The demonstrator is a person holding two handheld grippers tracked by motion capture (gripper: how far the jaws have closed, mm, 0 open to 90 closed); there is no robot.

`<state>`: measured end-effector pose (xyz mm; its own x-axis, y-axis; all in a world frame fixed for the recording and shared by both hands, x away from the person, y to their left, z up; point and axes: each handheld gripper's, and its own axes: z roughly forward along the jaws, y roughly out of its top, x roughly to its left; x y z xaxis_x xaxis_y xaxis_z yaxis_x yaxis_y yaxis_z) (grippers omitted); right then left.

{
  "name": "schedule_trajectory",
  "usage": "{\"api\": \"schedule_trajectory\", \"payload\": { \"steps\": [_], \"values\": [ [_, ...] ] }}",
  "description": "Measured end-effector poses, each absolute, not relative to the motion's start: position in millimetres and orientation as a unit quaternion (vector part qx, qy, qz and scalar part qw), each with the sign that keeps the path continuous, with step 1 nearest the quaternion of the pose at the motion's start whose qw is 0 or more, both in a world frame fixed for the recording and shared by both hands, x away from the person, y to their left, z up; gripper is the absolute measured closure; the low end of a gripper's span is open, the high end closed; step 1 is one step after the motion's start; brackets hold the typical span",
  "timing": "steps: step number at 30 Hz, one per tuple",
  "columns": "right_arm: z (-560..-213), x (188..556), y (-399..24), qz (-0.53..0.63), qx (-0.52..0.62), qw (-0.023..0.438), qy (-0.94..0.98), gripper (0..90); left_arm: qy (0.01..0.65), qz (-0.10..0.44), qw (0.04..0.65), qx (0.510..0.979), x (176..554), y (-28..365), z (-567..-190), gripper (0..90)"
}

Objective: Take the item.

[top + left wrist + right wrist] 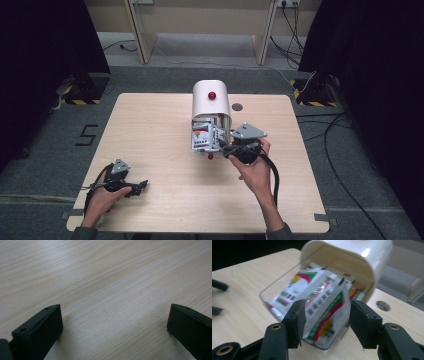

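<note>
- White bin (211, 101) lies tipped over mid-table, packets (322, 302) spilling from its mouth.
- Right gripper (325, 322) spread wide at the bin's mouth, straddling packets.
- Left gripper (113, 322) well off from bin, released, empty.

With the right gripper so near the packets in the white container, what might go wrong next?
1. The right gripper is open around a packet standing among others, so closing may pinch two at once.
2. Pulling could drag the container, since the left gripper is away on the table, not steadying it.
3. The clear front wall may block the packet.
</note>
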<state>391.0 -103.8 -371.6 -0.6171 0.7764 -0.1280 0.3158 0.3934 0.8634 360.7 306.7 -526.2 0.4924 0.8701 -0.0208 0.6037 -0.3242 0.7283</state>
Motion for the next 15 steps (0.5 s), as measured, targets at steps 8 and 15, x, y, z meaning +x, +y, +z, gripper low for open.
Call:
{"api": "schedule_trajectory", "payload": {
  "steps": [8, 15],
  "values": [
    [-376.2, 394.9, -101.4, 0.407, 0.347, 0.268, 0.801, 49.9, 0.466, 0.192, 0.347, 0.791, 360.7, 306.8, -526.1, 0.0],
    [-377.1, 395.5, -97.7, 0.397, 0.345, 0.278, 0.804, 56.9, 0.466, 0.192, 0.347, 0.791, 360.7, 306.8, -526.1, 0.0]
  ]
}}
